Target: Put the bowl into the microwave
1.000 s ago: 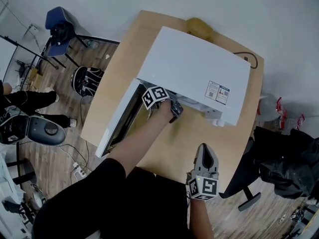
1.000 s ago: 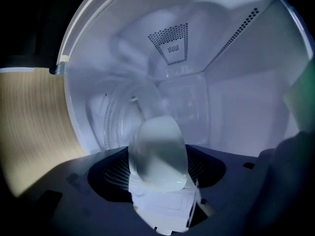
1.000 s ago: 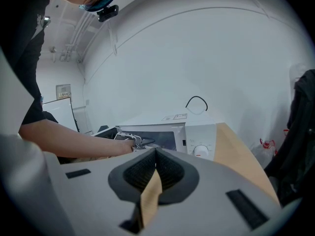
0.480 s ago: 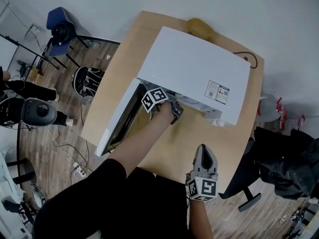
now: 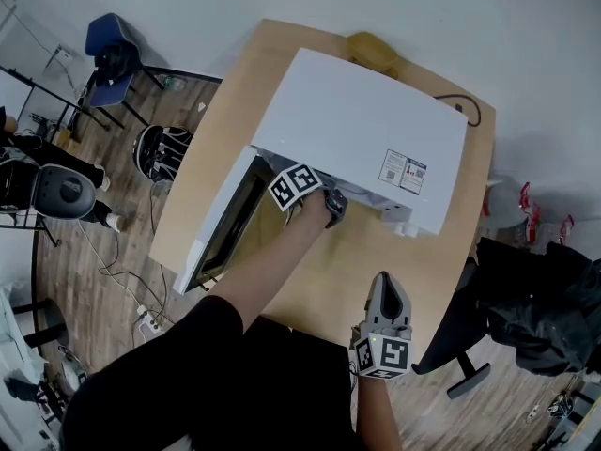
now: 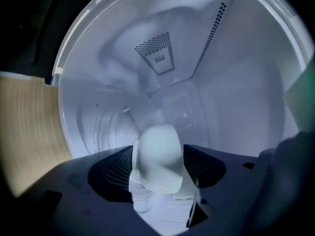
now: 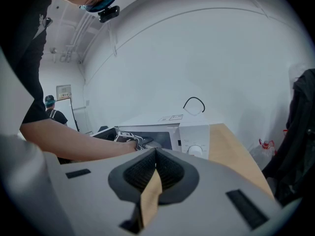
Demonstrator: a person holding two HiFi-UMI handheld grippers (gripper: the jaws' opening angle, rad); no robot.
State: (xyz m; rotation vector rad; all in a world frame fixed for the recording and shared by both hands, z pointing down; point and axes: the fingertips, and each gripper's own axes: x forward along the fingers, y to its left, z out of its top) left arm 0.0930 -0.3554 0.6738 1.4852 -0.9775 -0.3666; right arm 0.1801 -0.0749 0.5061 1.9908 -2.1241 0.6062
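**Microwave** (image 5: 362, 139): sitting on the surface (image 5: 329, 280), with its door (image 5: 221, 224) hanging open at the microwave's left side and its front mouth facing the person.

**Bowl** (image 6: 167, 102): lying inside the microwave's cavity. Its round rim is sweeping wide around the left gripper view, and the cavity's perforated back wall is showing beyond it. From the head view the microwave's top is hiding it.

**Left hand-held gripper** (image 5: 329, 203): reaching into the microwave's mouth. Its jaws are standing wide apart, having just been opening. A white, rounded piece, apparently the bowl's near wall, is sitting between them. The pads appear to be letting go rather than pinching.

**Right hand-held gripper** (image 5: 386, 289): waiting in front of the microwave, well apart from it, over the surface's near edge. Its jaws are closed together on nothing.

**Step in hand (judged):** releasing the bowl inside the microwave, with the placing itself looking nearly finished.

**Handling notes:**
- Checking that the bowl is resting flat on the microwave's floor, toward the middle, before the pads are leaving it entirely.
- Keeping the jaws spread while backing out, so that neither pad is dragging the rim or tipping the bowl.
- Withdrawing straight out through the microwave's mouth, clear of its frame and door.
- Watching that the bowl is not sliding toward the mouth, where the closing door would be striking it.
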